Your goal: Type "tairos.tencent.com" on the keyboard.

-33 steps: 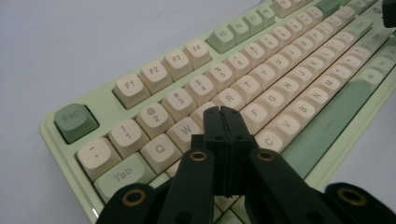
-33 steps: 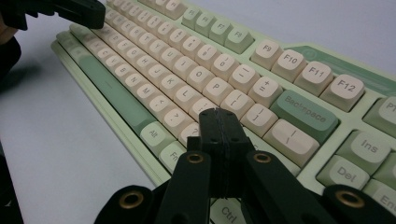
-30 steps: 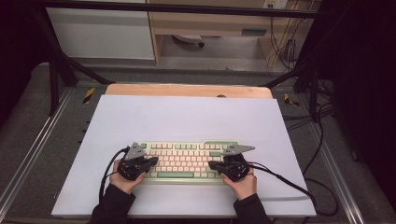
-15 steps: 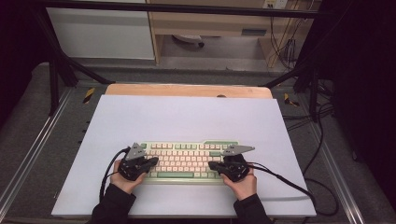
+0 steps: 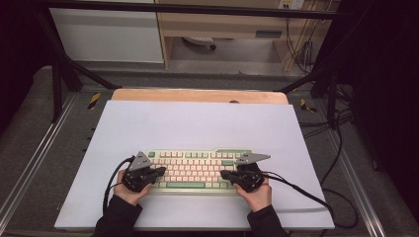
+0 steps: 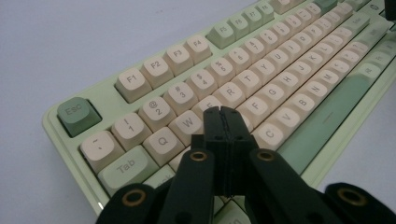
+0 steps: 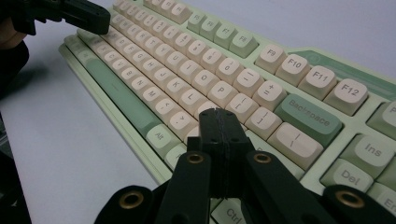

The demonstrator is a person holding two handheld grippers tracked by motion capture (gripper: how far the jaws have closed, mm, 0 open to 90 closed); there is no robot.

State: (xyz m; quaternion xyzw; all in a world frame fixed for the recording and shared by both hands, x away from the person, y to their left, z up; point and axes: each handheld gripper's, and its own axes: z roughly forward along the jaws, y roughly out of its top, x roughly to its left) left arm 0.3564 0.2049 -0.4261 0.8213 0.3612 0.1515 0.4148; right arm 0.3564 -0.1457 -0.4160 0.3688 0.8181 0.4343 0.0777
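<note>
A pale green keyboard (image 5: 195, 170) with cream and green keys lies on the white sheet, near its front edge. My left gripper (image 5: 162, 171) rests over the keyboard's left end; its jaws are shut, tips (image 6: 222, 112) over the keys near W and E. My right gripper (image 5: 223, 174) sits at the right end, also shut, with its tips (image 7: 217, 113) above the keys right of P. Nothing is between either pair of jaws. The left gripper (image 7: 70, 11) shows far off in the right gripper view.
The white sheet (image 5: 197, 123) covers a wooden tabletop (image 5: 197, 95). Black cables (image 5: 306, 192) trail from both grippers across the sheet. Metal frame rails (image 5: 29, 168) run along both sides. Cabinets and loose wiring stand behind the table.
</note>
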